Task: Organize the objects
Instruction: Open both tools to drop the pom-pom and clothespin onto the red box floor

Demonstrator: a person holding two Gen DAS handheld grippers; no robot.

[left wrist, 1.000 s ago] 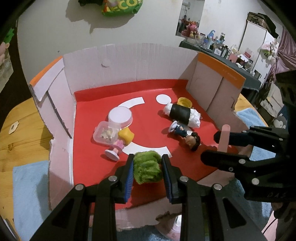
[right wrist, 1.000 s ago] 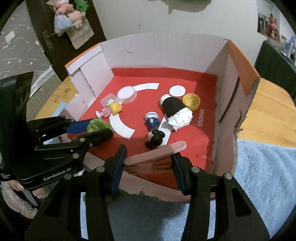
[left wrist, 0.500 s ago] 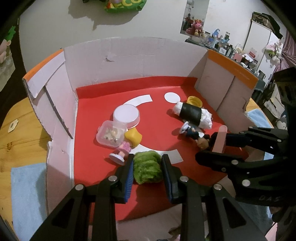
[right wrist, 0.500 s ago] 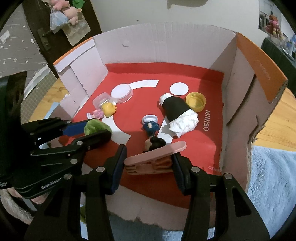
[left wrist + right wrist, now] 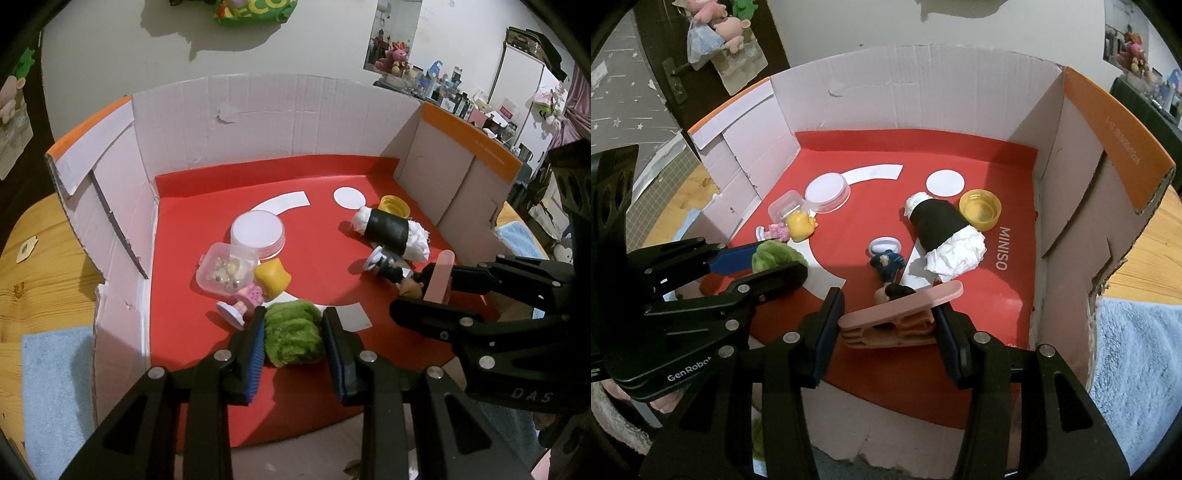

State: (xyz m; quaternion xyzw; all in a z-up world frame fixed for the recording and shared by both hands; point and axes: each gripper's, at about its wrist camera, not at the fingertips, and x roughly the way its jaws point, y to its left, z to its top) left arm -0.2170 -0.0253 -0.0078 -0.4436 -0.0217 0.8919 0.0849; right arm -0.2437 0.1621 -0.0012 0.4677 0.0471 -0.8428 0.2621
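Note:
My left gripper [image 5: 293,332] is shut on a fuzzy green plush ball [image 5: 293,338], held over the front left of the red-floored cardboard box [image 5: 258,122]. My right gripper [image 5: 888,325] is shut on a pink hair clip [image 5: 897,317], held over the box's front edge. Inside lie a pink-dressed doll with a yellow head [image 5: 258,291], a clear small case [image 5: 225,273], a white round lid [image 5: 258,230], a dark-haired figurine in blue [image 5: 886,266], a black-and-white roll [image 5: 942,232] and a yellow cap [image 5: 980,208]. The left gripper [image 5: 772,262] also shows in the right wrist view.
The box walls stand tall on the left, back and right; the front wall [image 5: 905,435] is low. The box sits on a wooden table [image 5: 40,266] with blue towels [image 5: 1137,369] at both sides. A cluttered shelf [image 5: 461,99] is far behind on the right.
Both grippers have moved forward over the box with their loads still held; the box contents look larger and closer. Nothing inside the box has shifted.

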